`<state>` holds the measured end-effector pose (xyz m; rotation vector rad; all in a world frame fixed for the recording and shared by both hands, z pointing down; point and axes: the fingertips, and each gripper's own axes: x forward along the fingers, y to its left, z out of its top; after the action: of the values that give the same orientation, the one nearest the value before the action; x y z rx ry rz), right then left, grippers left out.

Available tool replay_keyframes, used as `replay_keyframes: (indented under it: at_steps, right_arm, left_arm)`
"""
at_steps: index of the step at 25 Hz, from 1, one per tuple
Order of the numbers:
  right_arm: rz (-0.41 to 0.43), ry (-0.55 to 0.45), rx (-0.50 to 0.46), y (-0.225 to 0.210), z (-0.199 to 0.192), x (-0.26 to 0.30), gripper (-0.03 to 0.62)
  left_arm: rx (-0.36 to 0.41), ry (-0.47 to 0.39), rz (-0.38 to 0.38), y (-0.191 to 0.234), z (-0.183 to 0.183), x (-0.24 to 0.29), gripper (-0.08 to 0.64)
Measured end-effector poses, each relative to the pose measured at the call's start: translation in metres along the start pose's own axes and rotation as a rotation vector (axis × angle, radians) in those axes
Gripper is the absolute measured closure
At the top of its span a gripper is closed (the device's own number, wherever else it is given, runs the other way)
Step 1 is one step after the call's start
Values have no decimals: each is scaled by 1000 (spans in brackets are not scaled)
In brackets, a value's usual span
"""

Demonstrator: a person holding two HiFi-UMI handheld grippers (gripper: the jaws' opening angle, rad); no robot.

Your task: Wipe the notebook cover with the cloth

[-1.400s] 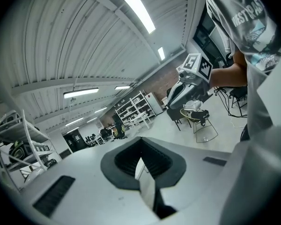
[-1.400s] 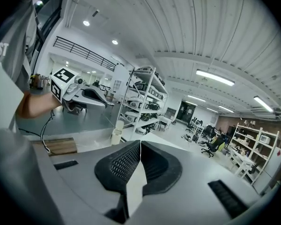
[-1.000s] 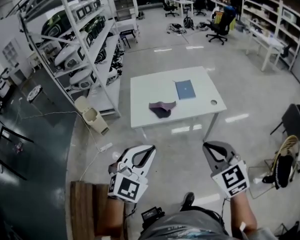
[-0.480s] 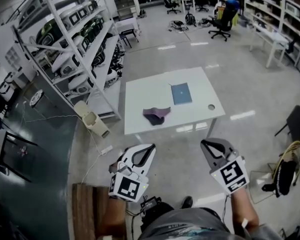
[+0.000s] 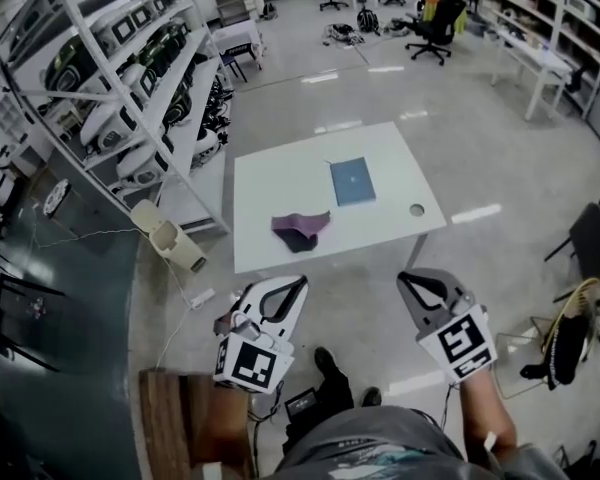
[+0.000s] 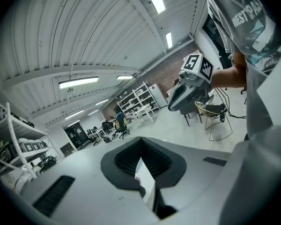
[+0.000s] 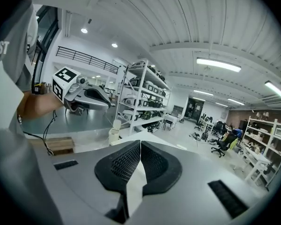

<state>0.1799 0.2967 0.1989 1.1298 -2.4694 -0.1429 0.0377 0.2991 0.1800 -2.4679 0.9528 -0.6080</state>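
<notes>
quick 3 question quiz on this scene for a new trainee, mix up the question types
1. True or false: the purple crumpled cloth lies on top of the blue rectangular notebook.
2. What is between the jaws of the right hand-held gripper? A) the cloth B) the notebook C) nothing
3. Fill in: cloth and notebook both lie on a white rectangular ___.

Key: 1 false, they lie apart. 2 C, jaws shut and empty. 3 table.
</notes>
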Motion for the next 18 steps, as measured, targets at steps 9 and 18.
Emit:
replay_keyframes:
  at_steps: [9,18]
  right_arm:
    - [-27,39,11,-39,10,76,561]
    - [-30,58,30,-65,32,176,561]
  left_arm:
    - [-16,-28,-27,72,-37,52,558]
    - [-18,-35,-55,153,-82,92,558]
